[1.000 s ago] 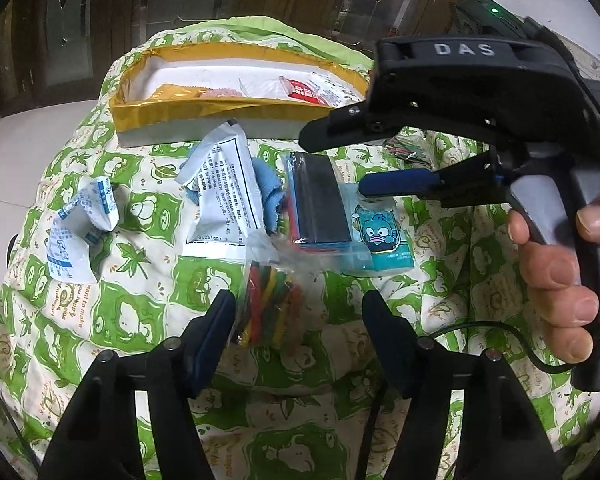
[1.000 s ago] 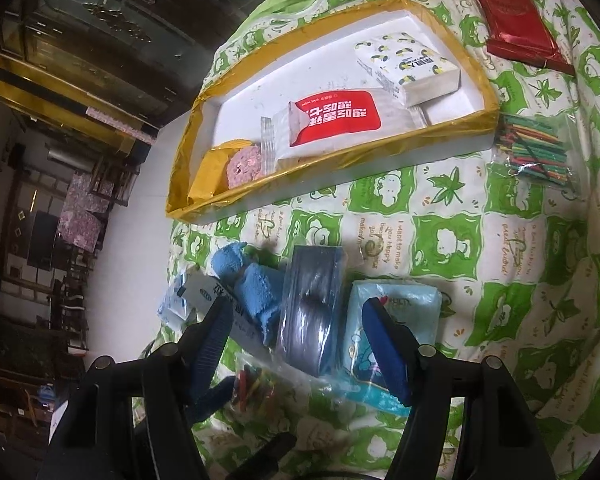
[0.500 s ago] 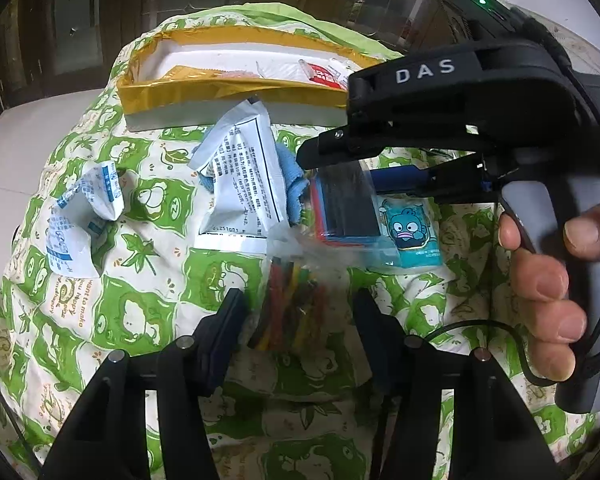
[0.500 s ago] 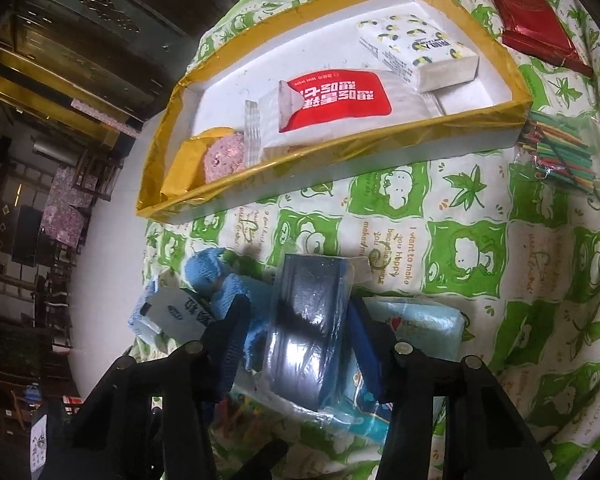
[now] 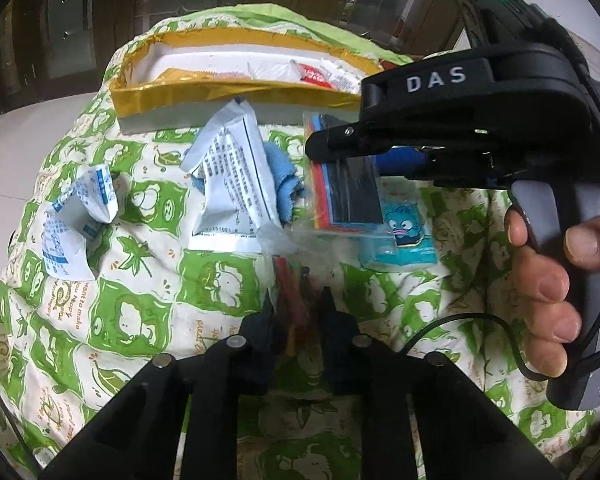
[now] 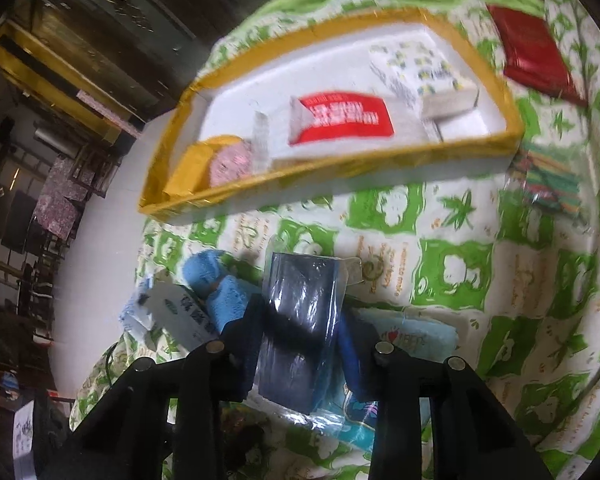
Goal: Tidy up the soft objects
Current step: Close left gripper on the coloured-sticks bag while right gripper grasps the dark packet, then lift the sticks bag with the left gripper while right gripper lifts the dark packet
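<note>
My left gripper [image 5: 297,303] is shut on a clear bag of coloured sticks [image 5: 290,280] lying on the green-and-white cloth. My right gripper [image 6: 302,324] straddles a clear-wrapped pack of felt sheets [image 6: 300,312] with a dark top. Its jaws are closing, and both pads touch the pack's sides. In the left wrist view the pack of felt sheets [image 5: 344,188] tilts up under the right gripper, with coloured sheet edges showing. The yellow-rimmed white tray [image 6: 340,160] behind holds a red-and-white pack [image 6: 340,116] and a tissue pack [image 6: 424,76].
A blue cloth [image 5: 286,178], two white sachets [image 5: 236,188] [image 5: 80,216] and a teal cartoon tissue pack [image 5: 408,232] lie around the felt pack. A red packet [image 6: 536,56] and another stick bag [image 6: 548,184] lie right of the tray. A hand [image 5: 548,280] holds the right gripper's handle.
The left jaws closed from wide apart onto the bag of sticks. The right jaws narrowed onto the felt pack, which has tipped up towards the tray.
</note>
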A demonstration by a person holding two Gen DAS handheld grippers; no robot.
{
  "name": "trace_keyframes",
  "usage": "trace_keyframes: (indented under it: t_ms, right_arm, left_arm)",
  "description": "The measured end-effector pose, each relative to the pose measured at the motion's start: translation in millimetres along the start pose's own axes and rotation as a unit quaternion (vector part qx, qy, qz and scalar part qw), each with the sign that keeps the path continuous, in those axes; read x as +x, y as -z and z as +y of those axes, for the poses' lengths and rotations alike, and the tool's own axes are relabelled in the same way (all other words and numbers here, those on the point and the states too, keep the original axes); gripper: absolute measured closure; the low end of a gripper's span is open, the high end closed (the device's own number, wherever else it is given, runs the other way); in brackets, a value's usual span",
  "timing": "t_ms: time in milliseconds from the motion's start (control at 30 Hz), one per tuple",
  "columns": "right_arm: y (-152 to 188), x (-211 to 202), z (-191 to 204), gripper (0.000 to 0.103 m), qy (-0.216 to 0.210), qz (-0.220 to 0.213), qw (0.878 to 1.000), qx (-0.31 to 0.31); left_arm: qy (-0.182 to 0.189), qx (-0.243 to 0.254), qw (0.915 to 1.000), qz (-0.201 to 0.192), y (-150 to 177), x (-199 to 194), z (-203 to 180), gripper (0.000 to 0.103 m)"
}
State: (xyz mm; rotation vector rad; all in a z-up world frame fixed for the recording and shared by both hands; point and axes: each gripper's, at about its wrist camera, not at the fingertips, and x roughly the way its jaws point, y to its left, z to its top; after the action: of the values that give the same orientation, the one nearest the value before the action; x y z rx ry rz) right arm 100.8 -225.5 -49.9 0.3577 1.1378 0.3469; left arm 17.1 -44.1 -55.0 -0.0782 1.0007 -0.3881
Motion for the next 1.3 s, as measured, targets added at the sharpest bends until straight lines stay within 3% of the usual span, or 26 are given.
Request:
trace_keyframes:
  t_ms: [367, 1300]
  right_arm:
    - [11, -32, -29, 0.066, -0.04, -0.021, 0.998, 0.047]
    - [11, -38, -36, 0.066, -0.033, -0.03, 0.998, 0.05]
  left_arm:
    - [0.032, -0.02, 0.9987, -0.035, -8, -17, 10, 0.086]
    - [0.034, -0.023, 0.9983, -0.041, -8, -21, 11, 0.086]
